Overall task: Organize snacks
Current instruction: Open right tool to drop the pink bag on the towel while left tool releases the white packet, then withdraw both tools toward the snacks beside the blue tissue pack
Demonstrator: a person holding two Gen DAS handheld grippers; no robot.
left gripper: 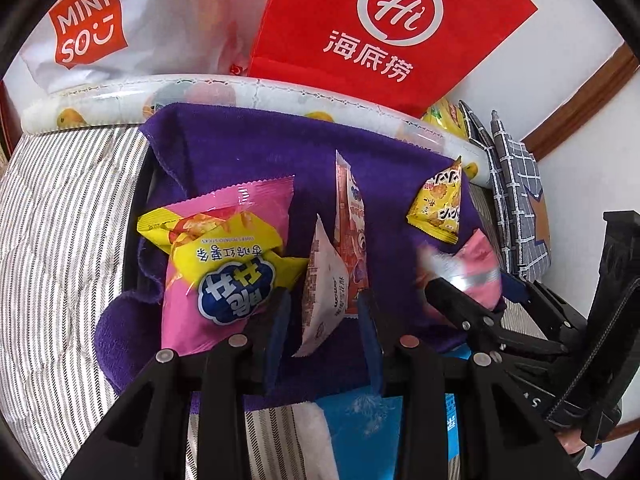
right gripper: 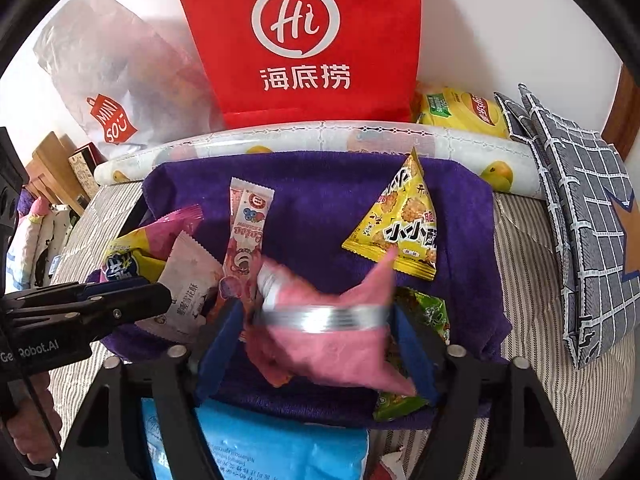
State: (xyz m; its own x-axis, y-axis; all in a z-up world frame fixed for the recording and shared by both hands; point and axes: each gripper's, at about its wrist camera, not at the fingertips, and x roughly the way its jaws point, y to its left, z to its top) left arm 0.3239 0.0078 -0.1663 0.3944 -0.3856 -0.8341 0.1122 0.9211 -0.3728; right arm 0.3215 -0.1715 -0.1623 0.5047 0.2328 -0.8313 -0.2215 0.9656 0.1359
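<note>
Two risks from here.

1. My right gripper [right gripper: 320, 316] has its jaws spread, with the pink packet [right gripper: 328, 344] loose between them. The packet is smeared while the fingers are sharp, so I judge it isn't clamped. It sits over the green packet [right gripper: 428, 312] near the front edge of the purple towel [right gripper: 320, 200]. It could slide off that edge or bury the green one.
2. My left gripper [left gripper: 324, 300] straddles the white packet [left gripper: 324, 280] with its jaws part-way apart. I can't tell if the pads bite. The strip pack [left gripper: 352, 216] and the pink-and-yellow bag [left gripper: 224, 248] sit just beside the fingers, so closing could pinch a neighbour, and the puffy wrapper could squirt out.

The two grippers are near each other, so they could clash if both go for the middle.

Readable text:
- Red bag [right gripper: 300, 40]: "Hi", 海底捞.
- White bag [left gripper: 88, 20]: MINISO.
- Pink-and-yellow bag: "SWEET POTATO STICKS", upside down.
- Yellow triangle pack [right gripper: 400, 232]: 小小酥.
- Left gripper body: "Robot.AI".
- Strip pack and white packet: print too small to read.
</note>
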